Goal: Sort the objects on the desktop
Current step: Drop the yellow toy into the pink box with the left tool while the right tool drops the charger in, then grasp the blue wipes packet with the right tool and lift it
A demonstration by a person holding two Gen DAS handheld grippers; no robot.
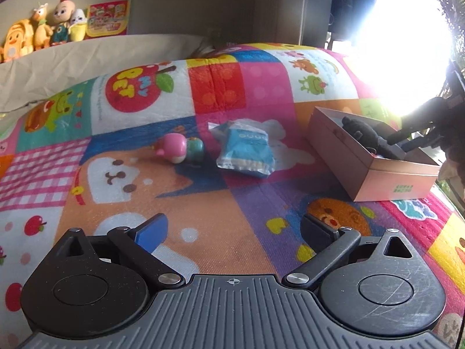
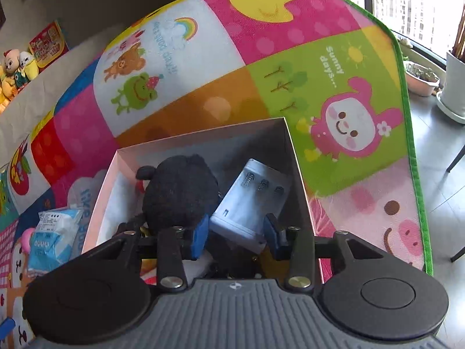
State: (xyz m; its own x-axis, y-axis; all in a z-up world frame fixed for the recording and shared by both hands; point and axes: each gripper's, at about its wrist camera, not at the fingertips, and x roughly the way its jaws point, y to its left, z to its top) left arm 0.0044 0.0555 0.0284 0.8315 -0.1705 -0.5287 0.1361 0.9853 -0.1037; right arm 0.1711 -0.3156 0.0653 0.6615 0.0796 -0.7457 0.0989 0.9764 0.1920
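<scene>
My left gripper (image 1: 234, 229) hangs open above the colourful play mat (image 1: 203, 218) with nothing between its fingers. Ahead of it lie a pink and teal toy figure (image 1: 177, 151) and a blue and white packet (image 1: 247, 151). To the right stands an open pink box (image 1: 375, 171) holding a black plush (image 1: 363, 133). In the right wrist view, my right gripper (image 2: 237, 234) reaches down into that box (image 2: 203, 136). Its blue pads touch both sides of a white battery case (image 2: 252, 200), which leans beside the black plush (image 2: 180, 192). The packet (image 2: 55, 238) lies left of the box.
Several stuffed toys (image 1: 43, 29) and a red card line a ledge at the back left. The mat's green edge (image 2: 412, 145) borders grey floor with plant pots (image 2: 453, 84) at the right. Strong window glare whitens the upper right of the left wrist view.
</scene>
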